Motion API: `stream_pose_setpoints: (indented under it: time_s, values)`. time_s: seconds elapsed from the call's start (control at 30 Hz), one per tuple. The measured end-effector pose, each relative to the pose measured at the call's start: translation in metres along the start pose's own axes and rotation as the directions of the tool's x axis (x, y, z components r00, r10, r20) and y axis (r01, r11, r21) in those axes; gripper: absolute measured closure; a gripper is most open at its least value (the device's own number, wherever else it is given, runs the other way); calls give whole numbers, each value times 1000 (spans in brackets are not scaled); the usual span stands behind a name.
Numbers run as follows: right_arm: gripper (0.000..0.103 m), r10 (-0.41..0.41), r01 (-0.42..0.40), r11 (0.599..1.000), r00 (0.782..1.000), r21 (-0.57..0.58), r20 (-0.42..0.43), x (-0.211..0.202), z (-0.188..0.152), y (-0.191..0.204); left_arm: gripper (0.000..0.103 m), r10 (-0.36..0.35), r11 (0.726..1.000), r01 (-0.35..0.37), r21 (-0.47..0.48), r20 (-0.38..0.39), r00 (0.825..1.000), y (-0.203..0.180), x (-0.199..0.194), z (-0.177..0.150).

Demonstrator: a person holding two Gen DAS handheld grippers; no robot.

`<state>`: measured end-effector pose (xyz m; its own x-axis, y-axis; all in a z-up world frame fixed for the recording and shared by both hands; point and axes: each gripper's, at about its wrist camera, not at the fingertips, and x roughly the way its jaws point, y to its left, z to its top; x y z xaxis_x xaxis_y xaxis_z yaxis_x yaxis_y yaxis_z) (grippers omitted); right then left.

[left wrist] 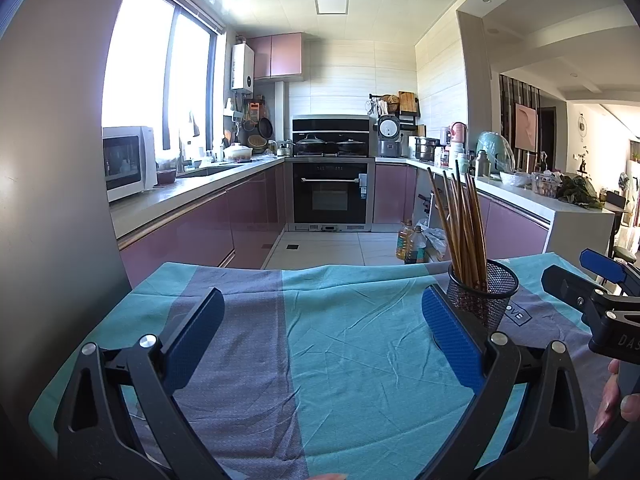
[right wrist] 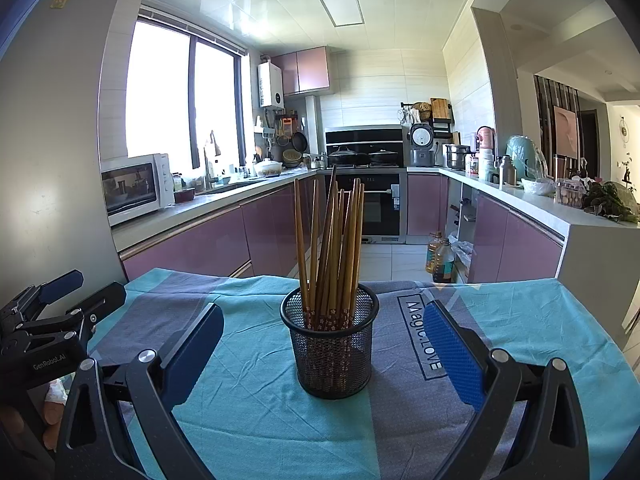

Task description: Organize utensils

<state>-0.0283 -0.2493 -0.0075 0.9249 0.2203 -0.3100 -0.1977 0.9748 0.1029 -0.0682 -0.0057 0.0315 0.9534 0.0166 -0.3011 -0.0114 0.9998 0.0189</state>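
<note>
A black mesh cup (right wrist: 331,344) stands upright on the teal and grey cloth (right wrist: 248,408), holding several brown chopsticks (right wrist: 332,240) that point up. My right gripper (right wrist: 323,350) is open and empty, its blue pads on either side of the cup without touching it. In the left wrist view the cup (left wrist: 482,294) and chopsticks (left wrist: 462,224) stand at the right, just behind the right pad. My left gripper (left wrist: 323,334) is open and empty over bare cloth (left wrist: 340,340). Each gripper shows in the other's view: the right gripper (left wrist: 588,276) and the left gripper (right wrist: 76,292).
The table's far edge drops to a tiled kitchen floor with oil bottles (right wrist: 439,258). Purple cabinets and counters run along both sides, with a microwave (right wrist: 134,188) at left and an oven (right wrist: 368,204) at the back. A grey wall (left wrist: 52,160) stands close on the left.
</note>
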Motion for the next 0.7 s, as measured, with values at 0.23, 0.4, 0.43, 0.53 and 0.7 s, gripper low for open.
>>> stream_pose_setpoints:
  time_s: [0.23, 0.4, 0.43, 0.53, 0.7]
  values:
    - [6, 1, -1, 1000, 1000, -1, 0, 1, 1, 0, 6, 12, 1000, -12, 9, 9, 1000, 4, 3, 0]
    - [6, -13, 13, 1000, 1000, -16, -13, 5, 0, -4, 6, 9, 1000, -9, 26, 7, 1000, 3, 5, -2]
    - [6, -21, 21, 1000, 999, -22, -24, 7, -1, -8, 6, 9, 1000, -9, 29, -2, 1000, 4, 7, -2]
    - [6, -70, 68, 997, 991, -22, -114, 23, -7, -31, 6, 3, 1000, -1, 22, -58, 998, 8, 20, -5]
    - [6, -212, 211, 977, 929, -34, -303, 64, -24, -94, 6, 23, 1000, -22, 11, -185, 982, 27, 57, -15]
